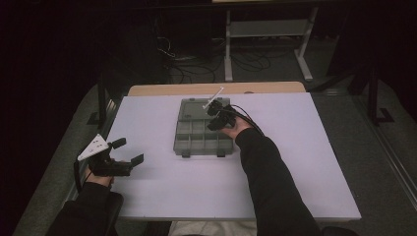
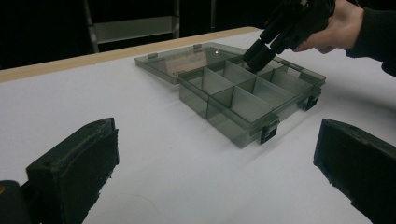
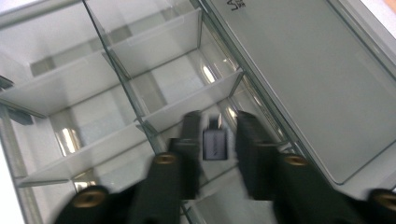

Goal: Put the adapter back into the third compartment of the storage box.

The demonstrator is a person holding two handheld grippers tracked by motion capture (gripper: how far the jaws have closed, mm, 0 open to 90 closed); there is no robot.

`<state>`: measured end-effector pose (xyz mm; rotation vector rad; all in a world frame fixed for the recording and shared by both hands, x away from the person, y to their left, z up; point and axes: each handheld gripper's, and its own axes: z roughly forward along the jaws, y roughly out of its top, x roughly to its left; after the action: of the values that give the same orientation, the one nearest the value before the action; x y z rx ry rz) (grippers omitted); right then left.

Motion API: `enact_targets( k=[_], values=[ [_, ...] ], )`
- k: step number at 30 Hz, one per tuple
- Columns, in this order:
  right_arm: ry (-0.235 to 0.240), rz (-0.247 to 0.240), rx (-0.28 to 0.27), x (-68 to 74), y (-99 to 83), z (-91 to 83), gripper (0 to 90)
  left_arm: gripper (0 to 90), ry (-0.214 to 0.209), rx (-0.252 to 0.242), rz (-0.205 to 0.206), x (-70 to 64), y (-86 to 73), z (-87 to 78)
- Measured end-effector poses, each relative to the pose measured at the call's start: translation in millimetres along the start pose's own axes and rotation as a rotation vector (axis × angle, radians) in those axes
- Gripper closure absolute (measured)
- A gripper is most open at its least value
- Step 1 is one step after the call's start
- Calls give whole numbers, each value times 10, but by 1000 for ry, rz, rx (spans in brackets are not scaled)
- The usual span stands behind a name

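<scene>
A: Start big. What's on the table (image 1: 162, 196)?

B: A smooth white top, and on it a smoky clear plastic box (image 1: 202, 135) with its lid (image 3: 303, 74) laid open flat and thin stiff dividers (image 3: 191, 100) making the cells. Hard, glossy walls all round.

A: And your right gripper (image 3: 214, 135)?

B: Low over a cell at the lid side. Its jaws stand a little apart, and between them is a small dark adapter (image 3: 214, 143), blocky with a metal plug end. I can't tell if my pads touch it.

A: How will it handle?

B: Light, rigid and slick, I'd judge. I'd pinch its 2 flat sides across the body, not the plug.

A: The left gripper (image 2: 215, 172)?

B: Near the table's left edge, well apart from the box, spread wide on nothing.
</scene>
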<state>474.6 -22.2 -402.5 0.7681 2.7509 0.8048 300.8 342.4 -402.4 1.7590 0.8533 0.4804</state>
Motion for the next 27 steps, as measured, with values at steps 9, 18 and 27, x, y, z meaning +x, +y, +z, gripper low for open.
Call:
enact_targets(
  k=[9, 18, 27],
  values=[
    [0, 24, -12, -17, -16, -76, 530, 0, 0, -1, 2, 0, 0, -3],
    [-14, 96, -77, -64, -71, -279, 298, 0, 4, -2, 2, 0, 0, -5],
    [-31, 136, -101, -94, -154, -496, 128, 0, 5, -1, 1, -2, -1, -8]
  ],
)
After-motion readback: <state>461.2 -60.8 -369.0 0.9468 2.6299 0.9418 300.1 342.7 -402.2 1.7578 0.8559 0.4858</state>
